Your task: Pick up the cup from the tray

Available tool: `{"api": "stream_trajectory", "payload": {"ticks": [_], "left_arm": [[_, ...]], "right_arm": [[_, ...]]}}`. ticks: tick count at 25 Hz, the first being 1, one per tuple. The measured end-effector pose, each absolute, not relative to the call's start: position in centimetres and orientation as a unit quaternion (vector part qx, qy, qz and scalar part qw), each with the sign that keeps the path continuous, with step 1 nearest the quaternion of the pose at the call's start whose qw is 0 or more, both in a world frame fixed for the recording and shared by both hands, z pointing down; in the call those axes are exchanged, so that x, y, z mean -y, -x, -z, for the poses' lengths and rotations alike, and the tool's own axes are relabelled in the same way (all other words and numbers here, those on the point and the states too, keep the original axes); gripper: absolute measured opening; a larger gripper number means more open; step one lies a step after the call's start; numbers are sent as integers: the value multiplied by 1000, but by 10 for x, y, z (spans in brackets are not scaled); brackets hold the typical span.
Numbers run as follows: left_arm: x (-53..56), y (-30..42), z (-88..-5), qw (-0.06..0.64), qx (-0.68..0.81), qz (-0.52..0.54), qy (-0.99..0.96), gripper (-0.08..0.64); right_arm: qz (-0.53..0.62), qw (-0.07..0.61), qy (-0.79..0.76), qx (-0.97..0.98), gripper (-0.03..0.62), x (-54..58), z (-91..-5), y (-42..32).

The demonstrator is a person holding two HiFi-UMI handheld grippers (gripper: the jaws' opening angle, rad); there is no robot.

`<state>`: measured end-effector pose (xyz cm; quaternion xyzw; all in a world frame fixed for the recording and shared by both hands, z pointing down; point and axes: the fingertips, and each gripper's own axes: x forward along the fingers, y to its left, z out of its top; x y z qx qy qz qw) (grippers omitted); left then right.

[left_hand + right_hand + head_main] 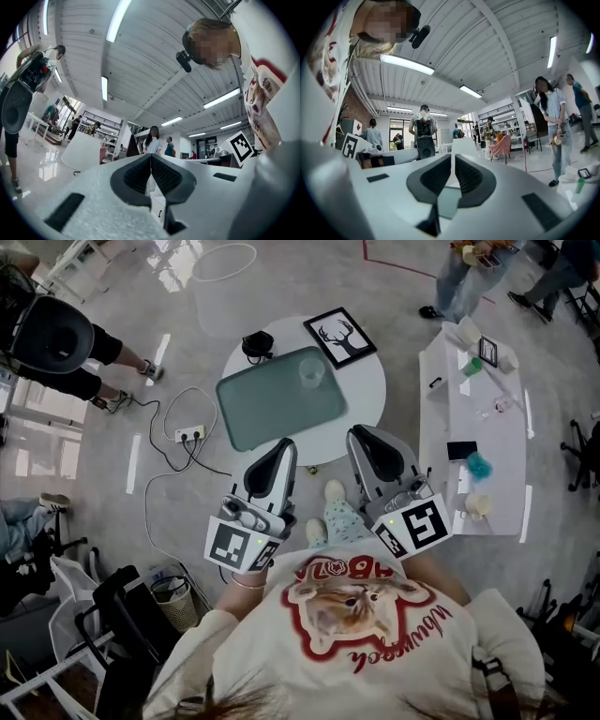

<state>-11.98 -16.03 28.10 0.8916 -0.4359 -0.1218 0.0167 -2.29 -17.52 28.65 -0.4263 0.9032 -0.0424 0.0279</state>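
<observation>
Your shirt (370, 643), with its cat print, fills the bottom of the head view, closest to the camera. Just past it you hold both tools side by side, pointing toward the round white table (370, 395). Your left gripper (284, 446) has its jaws pressed together with nothing between them. Your right gripper (361, 437) is likewise closed to a bare slit and holds nothing. In the head view their tips line up with the table's near rim, short of the grey-green tray (258, 418). The clear cup (311, 374) stands upright in the tray's far right corner, well apart from both tools. Beyond it a framed deer picture (339, 337) lies at the table's far edge, with a small black thing (257, 343) to its left.
</observation>
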Motion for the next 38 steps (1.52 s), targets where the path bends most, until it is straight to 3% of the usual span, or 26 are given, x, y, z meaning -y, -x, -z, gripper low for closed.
{"api": "stream_trajectory", "payload": {"ticks": [21, 38], "left_arm": [[282, 96, -296, 21, 465, 109, -878, 15], [297, 128, -353, 55, 471, 85, -876, 14]], "right_arm": [[48, 18, 379, -924, 44, 304, -309, 12], [43, -41, 372, -926, 48, 316, -414, 45]]}}
